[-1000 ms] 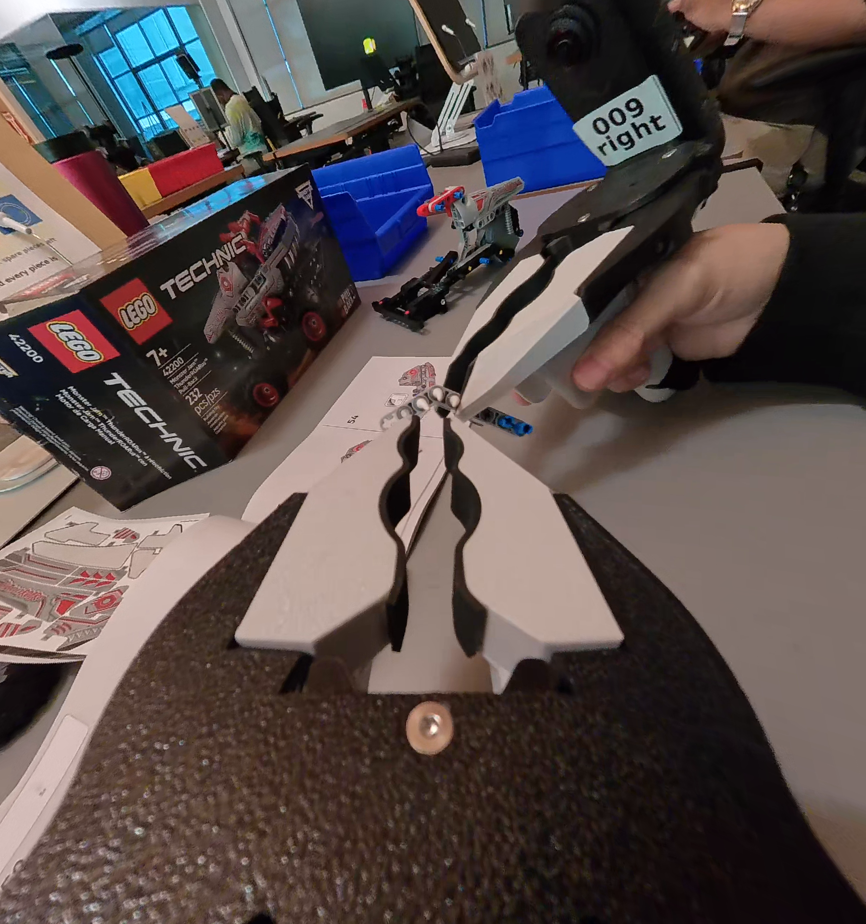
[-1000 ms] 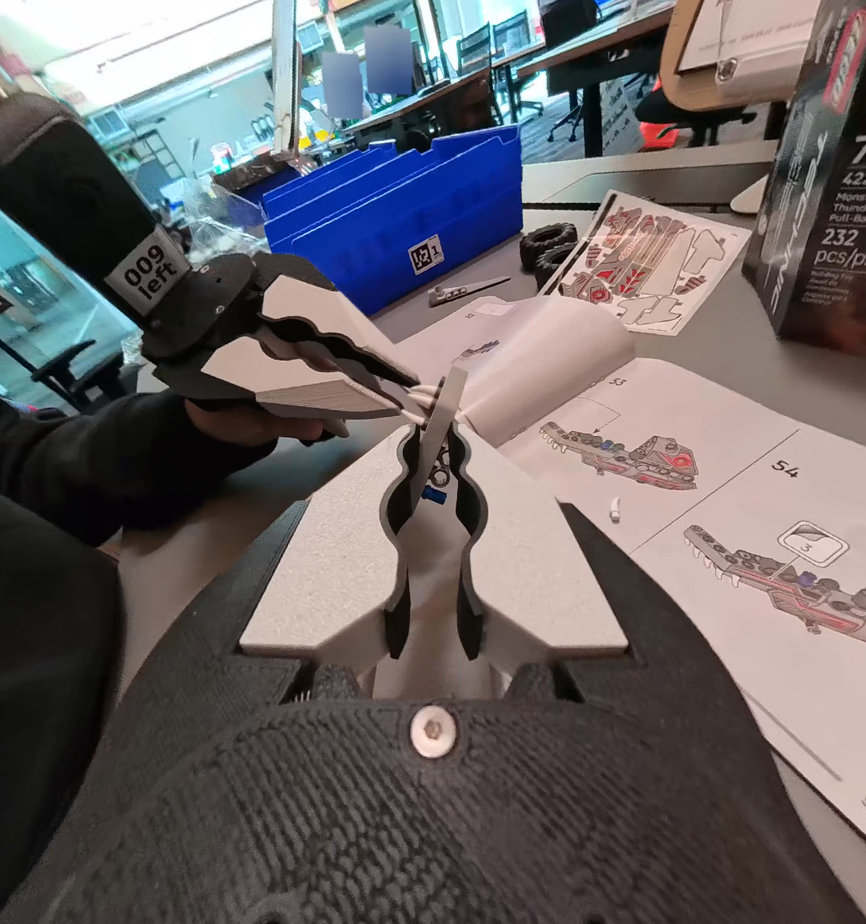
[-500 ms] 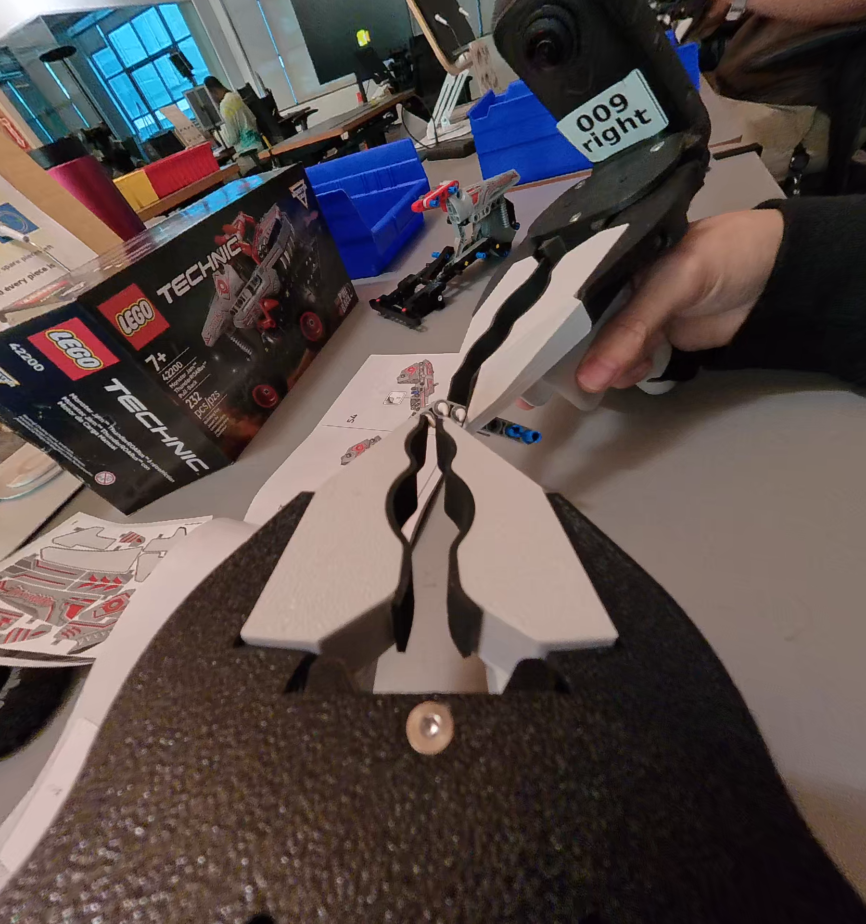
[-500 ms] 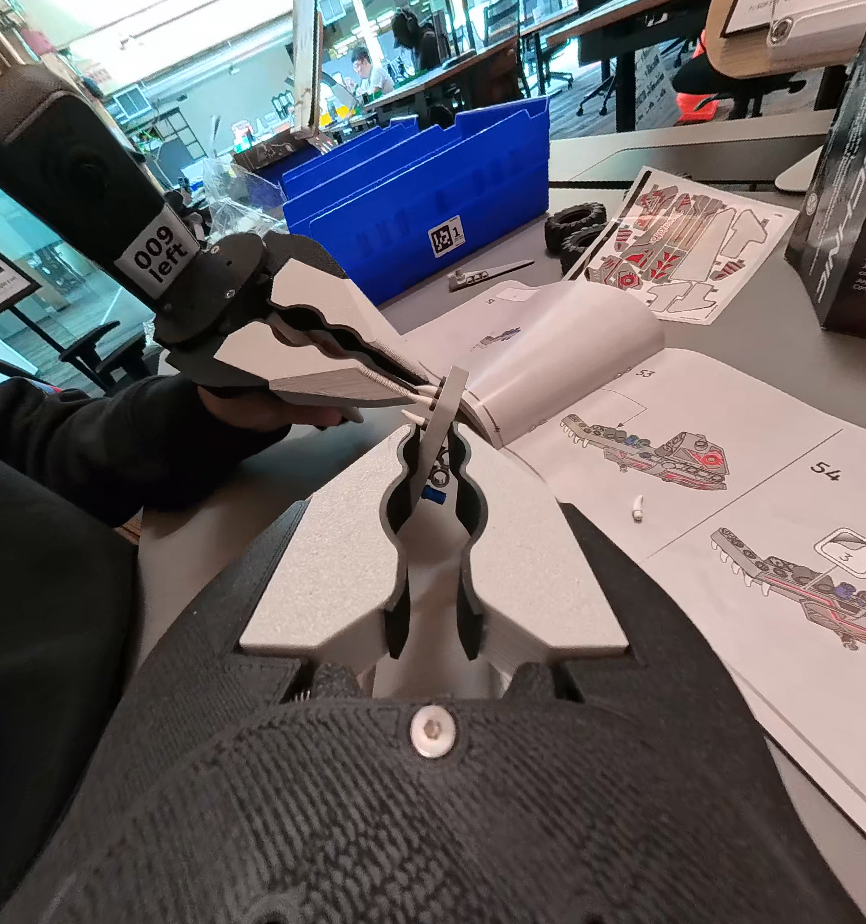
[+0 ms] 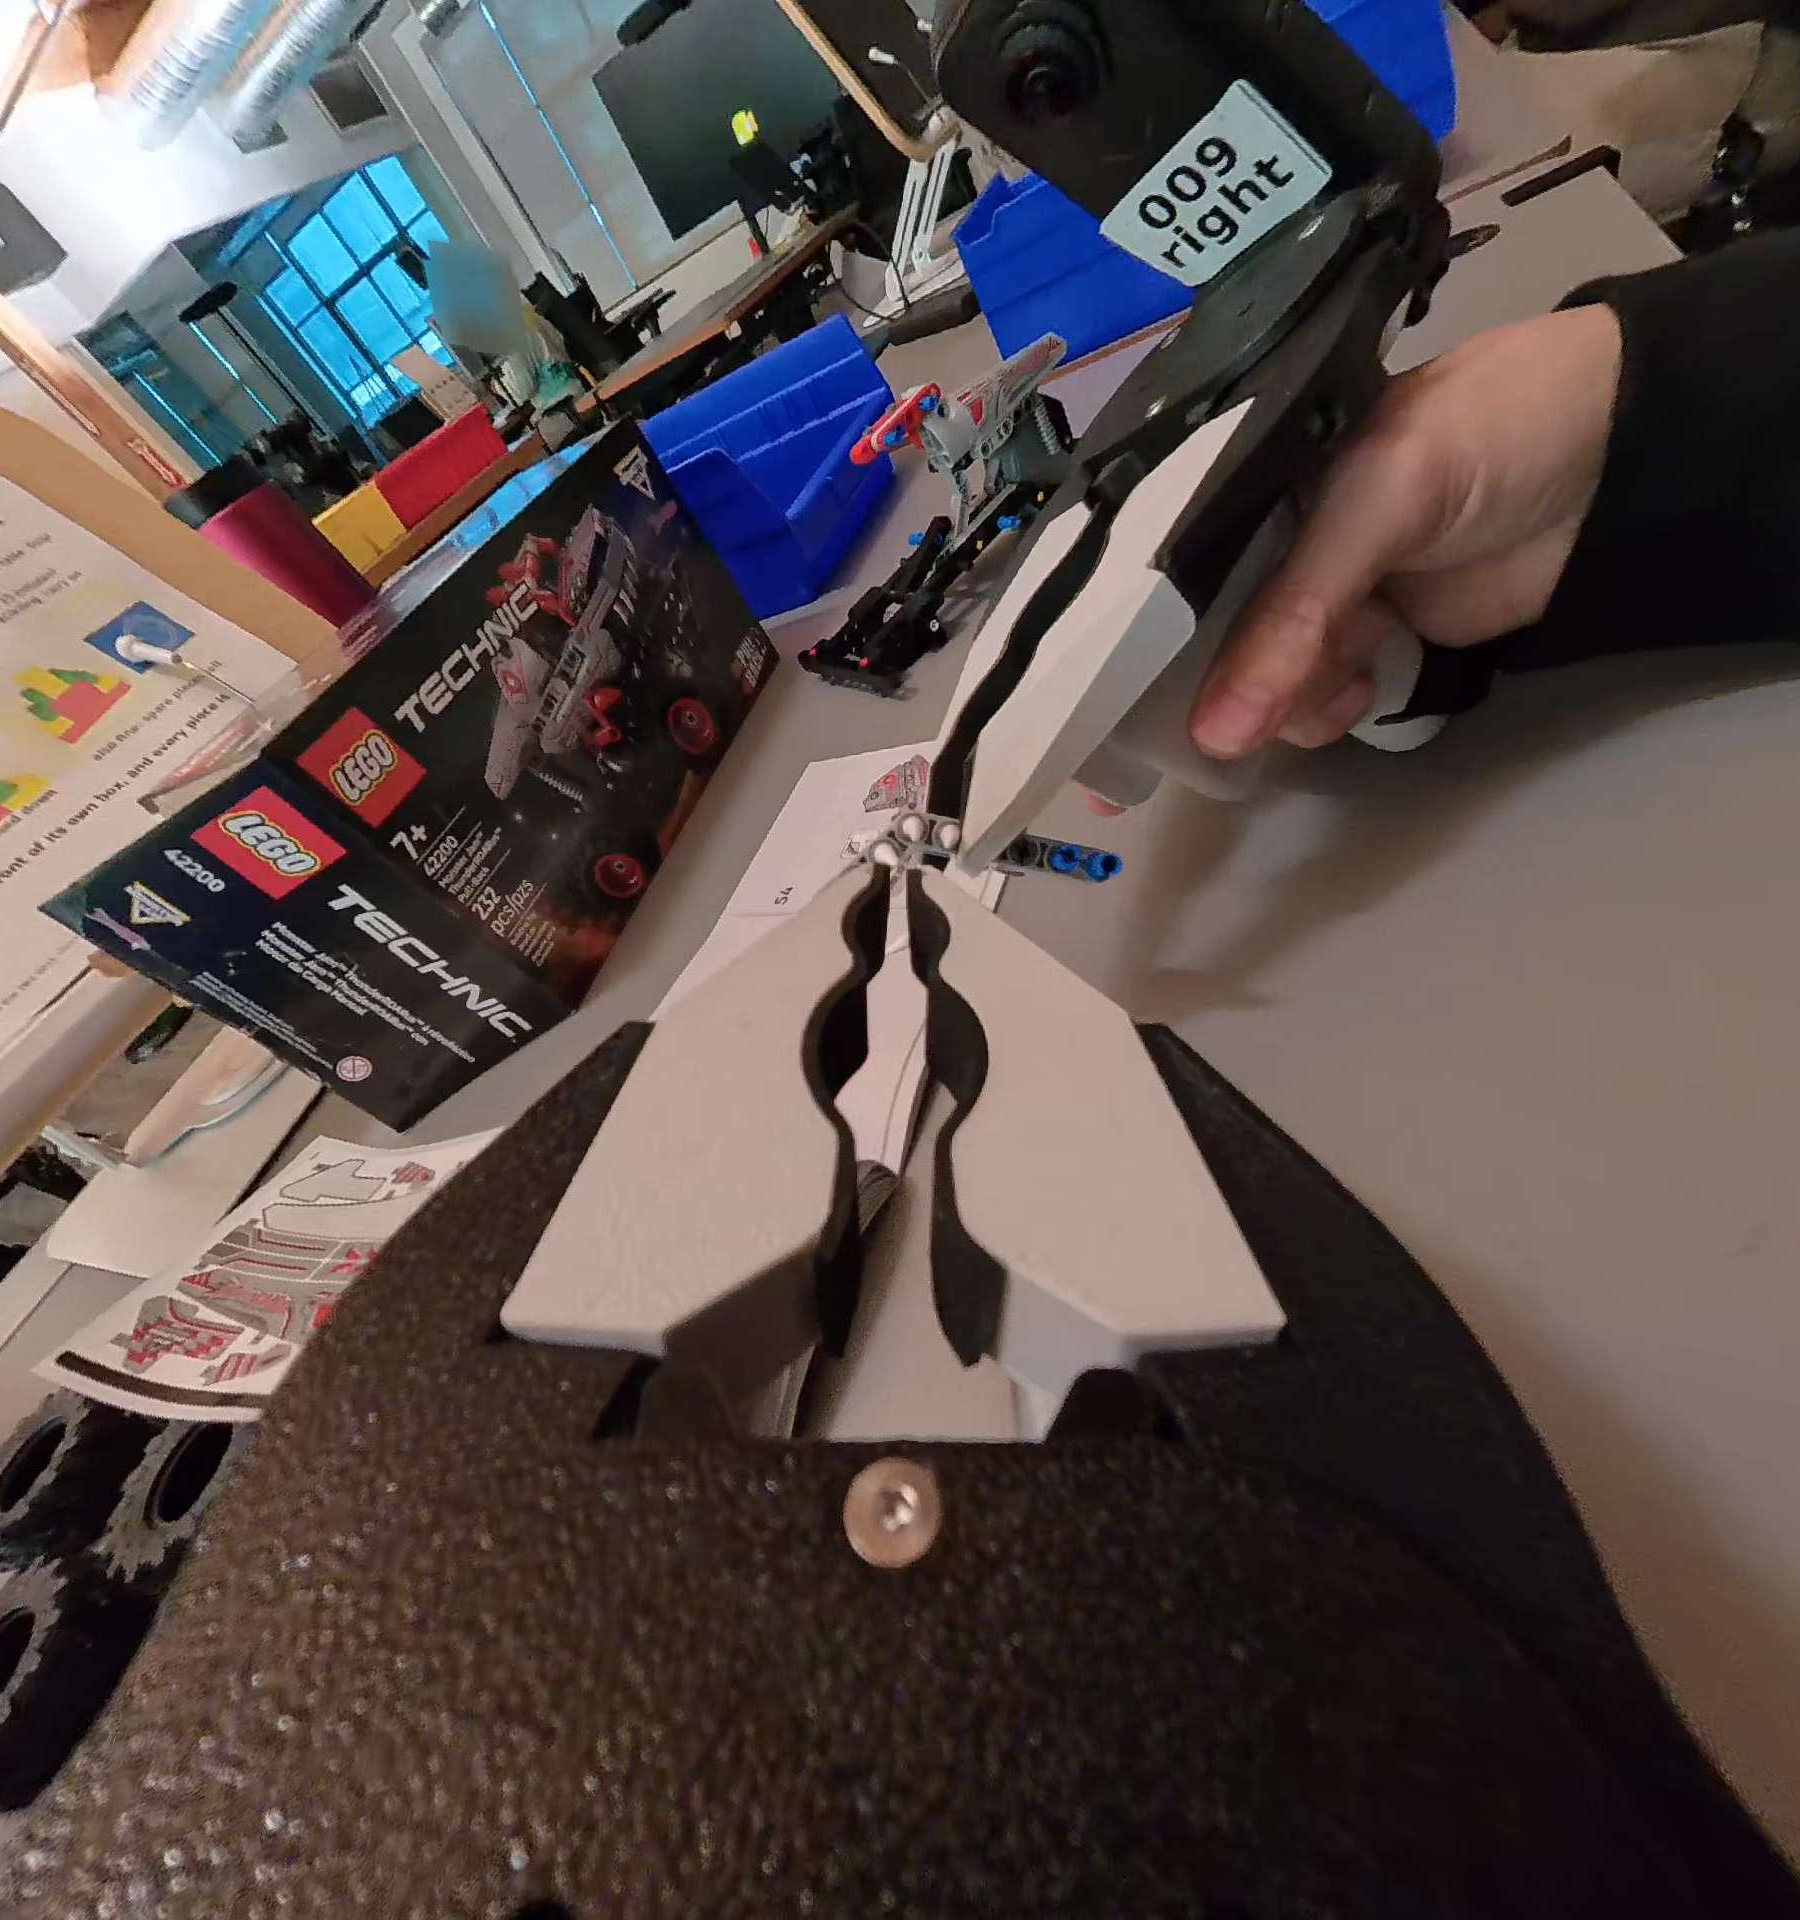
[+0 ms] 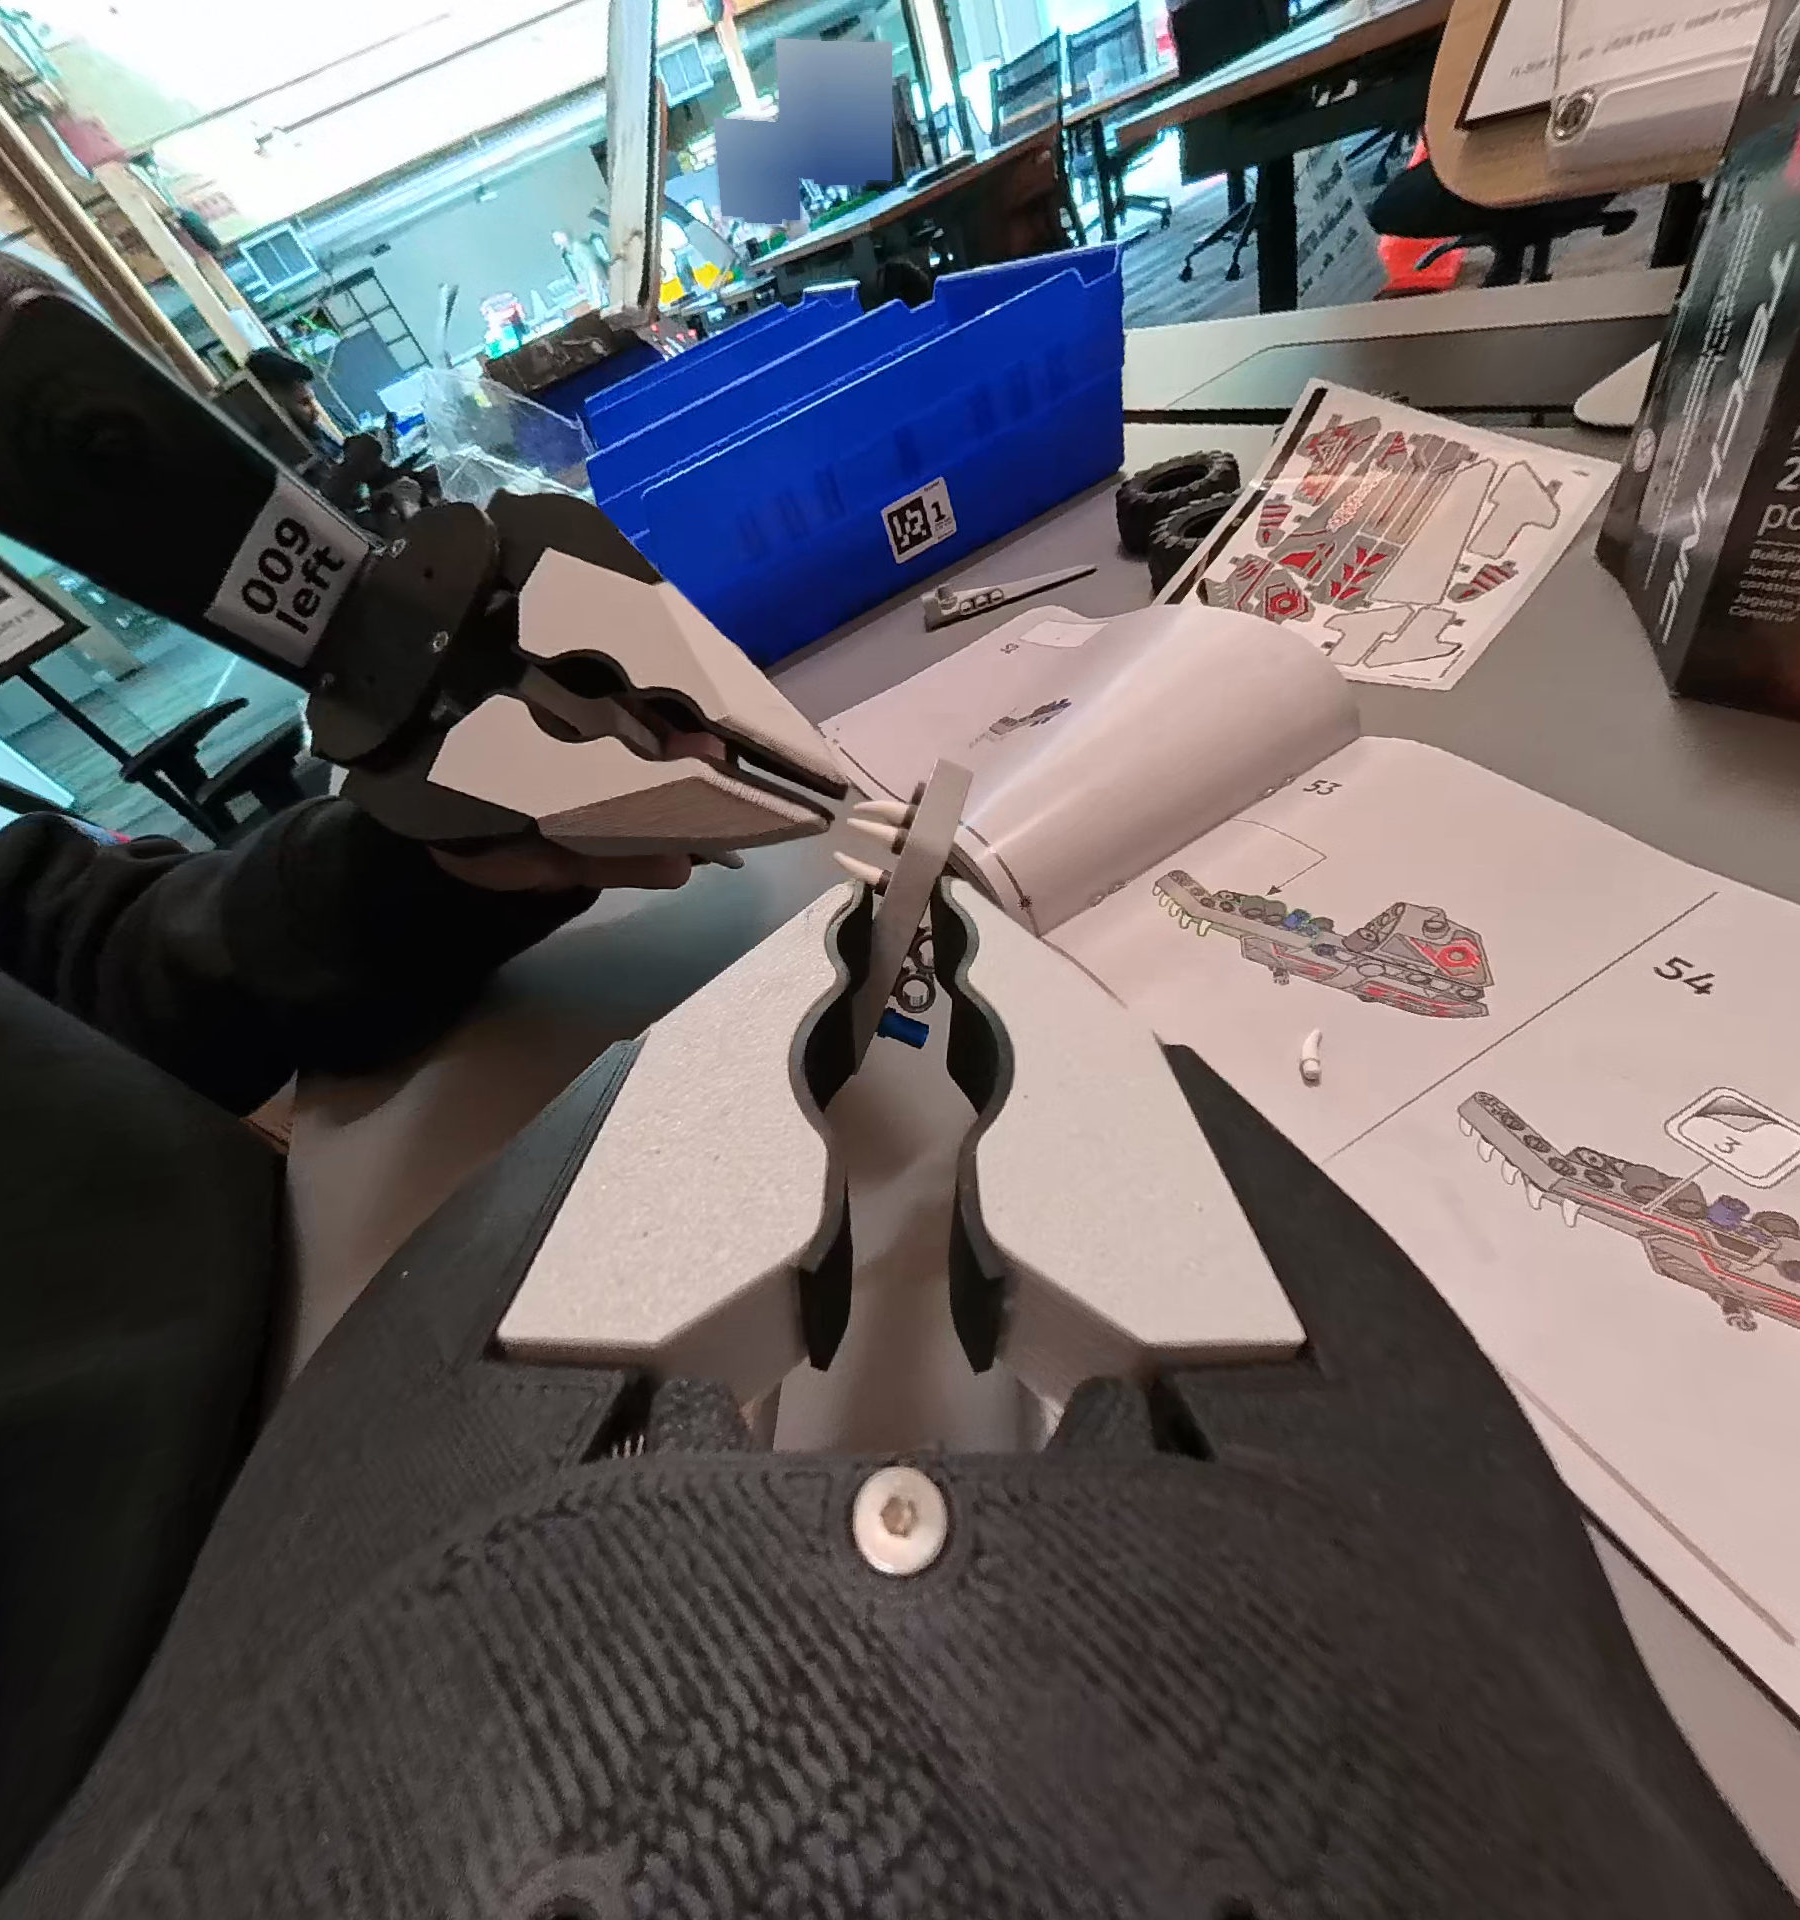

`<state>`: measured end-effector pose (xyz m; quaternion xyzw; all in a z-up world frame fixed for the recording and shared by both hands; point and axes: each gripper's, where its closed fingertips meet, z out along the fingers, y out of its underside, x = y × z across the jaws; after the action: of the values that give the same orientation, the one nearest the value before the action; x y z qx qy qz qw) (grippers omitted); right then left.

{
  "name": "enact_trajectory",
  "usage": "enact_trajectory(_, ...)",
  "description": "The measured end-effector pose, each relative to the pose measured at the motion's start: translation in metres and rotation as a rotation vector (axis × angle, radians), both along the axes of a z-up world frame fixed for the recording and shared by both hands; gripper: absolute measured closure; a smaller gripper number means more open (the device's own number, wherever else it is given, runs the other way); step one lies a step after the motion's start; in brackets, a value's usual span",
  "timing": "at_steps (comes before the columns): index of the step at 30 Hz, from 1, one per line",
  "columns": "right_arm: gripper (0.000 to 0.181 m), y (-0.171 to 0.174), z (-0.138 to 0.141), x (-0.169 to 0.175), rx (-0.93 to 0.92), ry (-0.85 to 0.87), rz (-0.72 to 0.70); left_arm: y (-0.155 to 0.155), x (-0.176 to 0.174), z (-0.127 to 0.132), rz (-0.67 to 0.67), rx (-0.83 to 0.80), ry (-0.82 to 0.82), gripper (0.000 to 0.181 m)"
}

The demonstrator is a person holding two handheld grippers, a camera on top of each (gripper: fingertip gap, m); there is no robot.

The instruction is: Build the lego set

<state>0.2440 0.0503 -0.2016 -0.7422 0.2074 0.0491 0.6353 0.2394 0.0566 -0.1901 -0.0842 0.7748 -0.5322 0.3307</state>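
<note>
My right gripper (image 6: 901,904) is shut on a long grey lego beam (image 6: 922,842) and holds it tilted above the open instruction booklet (image 6: 1395,831). Three white teeth (image 6: 870,831) stick out of the beam towards my left gripper (image 6: 836,805). The left gripper is shut, with its tips just at the point of the top tooth and nothing gripped. In the left wrist view my left gripper (image 5: 896,883) points at the beam's end (image 5: 922,831), which hangs from the right gripper (image 5: 963,831).
A loose white tooth (image 6: 1314,1055) lies on the booklet. A dark piece with blue pins (image 5: 1062,860) lies under the right gripper. The set's box (image 5: 439,790), blue bins (image 6: 875,468), tyres (image 6: 1176,499), a sticker sheet (image 6: 1395,540) and the part-built model (image 5: 979,436) stand around. The tips of both grippers are at nearly the same place.
My left gripper has drawn back a little from the beam, so the white teeth show in full. Both grippers have shifted slightly, with the beam still held.
</note>
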Motion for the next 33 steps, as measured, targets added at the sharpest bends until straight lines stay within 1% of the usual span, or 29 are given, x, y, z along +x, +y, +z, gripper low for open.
enact_trajectory(5, 0.171, 0.001, -0.001, -0.001, -0.012, -0.013, -0.003, -0.006, -0.004, 0.005, -0.012, -0.024, -0.023, 0.181)
enact_trajectory(10, 0.171, 0.002, -0.003, -0.003, -0.041, -0.043, -0.005, -0.008, -0.005, 0.002, -0.013, -0.005, -0.023, 0.181)
enact_trajectory(11, 0.171, -0.001, -0.007, -0.004, -0.071, -0.045, -0.014, -0.007, -0.004, 0.002, -0.008, -0.010, -0.020, 0.181)
enact_trajectory(13, 0.171, -0.016, -0.021, 0.000, -0.202, -0.083, -0.075, -0.002, 0.000, -0.001, 0.015, -0.010, 0.009, 0.181)
enact_trajectory(15, 0.171, -0.031, -0.036, 0.002, -0.358, -0.178, -0.119, 0.004, 0.008, -0.010, 0.067, 0.002, 0.071, 0.181)
enact_trajectory(18, 0.170, -0.048, -0.059, 0.002, -0.607, -0.297, -0.153, 0.005, 0.023, -0.029, 0.126, 0.054, 0.225, 0.181)
enact_trajectory(20, 0.170, -0.050, -0.065, 0.002, -0.688, -0.370, -0.152, -0.003, 0.030, -0.041, 0.114, 0.119, 0.350, 0.181)
enact_trajectory(21, 0.170, -0.049, -0.067, 0.001, -0.699, -0.386, -0.148, -0.011, 0.032, -0.045, 0.073, 0.151, 0.395, 0.176)
enact_trajectory(22, 0.169, -0.047, -0.068, 0.001, -0.698, -0.385, -0.139, -0.018, 0.036, -0.047, 0.046, 0.182, 0.420, 0.175)
enact_trajectory(24, 0.164, -0.044, -0.069, -0.001, -0.677, -0.372, -0.117, -0.029, 0.046, -0.051, -0.015, 0.260, 0.409, 0.173)
enact_trajectory(27, 0.154, -0.047, -0.071, -0.003, -0.664, -0.357, -0.103, -0.034, 0.059, -0.066, -0.080, 0.428, 0.390, 0.172)
enact_trajectory(29, 0.147, -0.050, -0.067, -0.006, -0.634, -0.349, -0.095, -0.034, 0.064, -0.077, -0.129, 0.496, 0.412, 0.170)
enact_trajectory(32, 0.142, -0.052, -0.054, -0.013, -0.545, -0.335, -0.081, -0.037, 0.069, -0.085, -0.189, 0.519, 0.439, 0.158)
enact_trajectory(33, 0.141, -0.054, -0.051, -0.015, -0.520, -0.324, -0.073, -0.039, 0.069, -0.086, -0.207, 0.513, 0.449, 0.159)
